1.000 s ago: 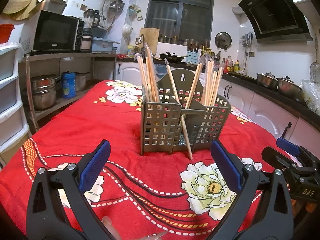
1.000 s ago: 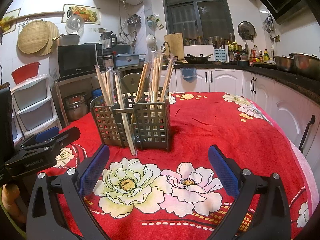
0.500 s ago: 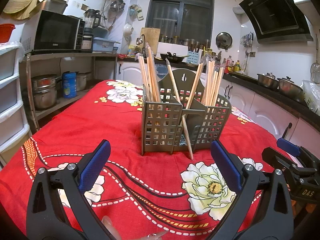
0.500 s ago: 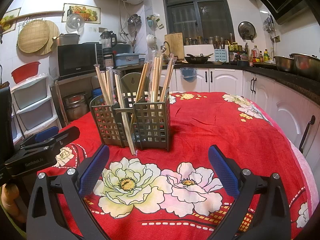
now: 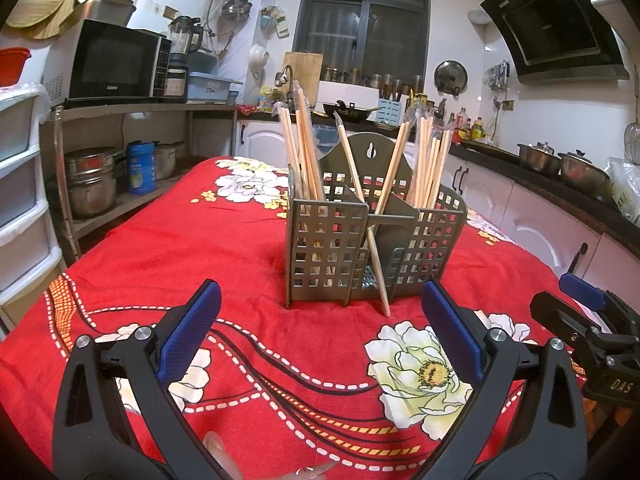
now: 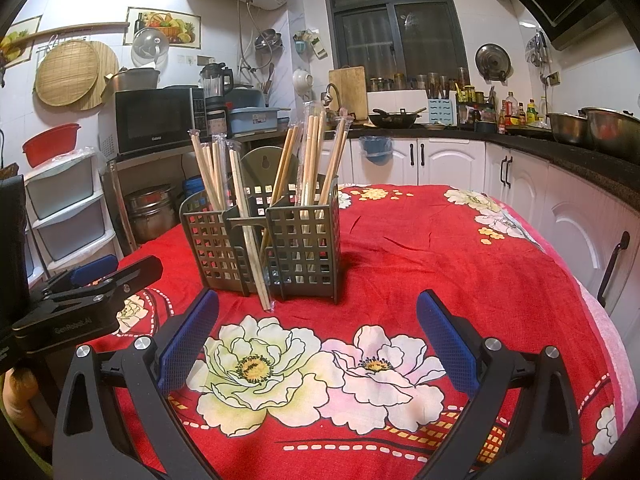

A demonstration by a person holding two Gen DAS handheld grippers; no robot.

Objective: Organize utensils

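Left wrist view. We see the left gripper (image 5: 318,332) low over the red floral tablecloth (image 5: 168,248), its blue pads spread wide with nothing between them. Ahead stands the grey lattice utensil holder (image 5: 332,256), upright near the table's middle. Bundles of wooden chopsticks (image 5: 302,152) stand in its outer compartments, leaning against the walls because the cells are wider than the bundles. One stray chopstick (image 5: 374,248) slants across the front of the holder, its tip on the cloth outside the basket. We judge this to be the item left to sort. The right gripper (image 5: 592,320) shows at the right edge, well apart from the holder.

Right wrist view. The right gripper (image 6: 318,330) is likewise spread and empty, pointed at the holder (image 6: 308,244). From here the stray chopstick (image 6: 252,248) appears sleeved in clear plastic, resting against the central divider, its foot on the cloth. The left gripper (image 6: 84,300) sits at the left edge, near the table's border. Both tools are held back, presumably lining up an approach.
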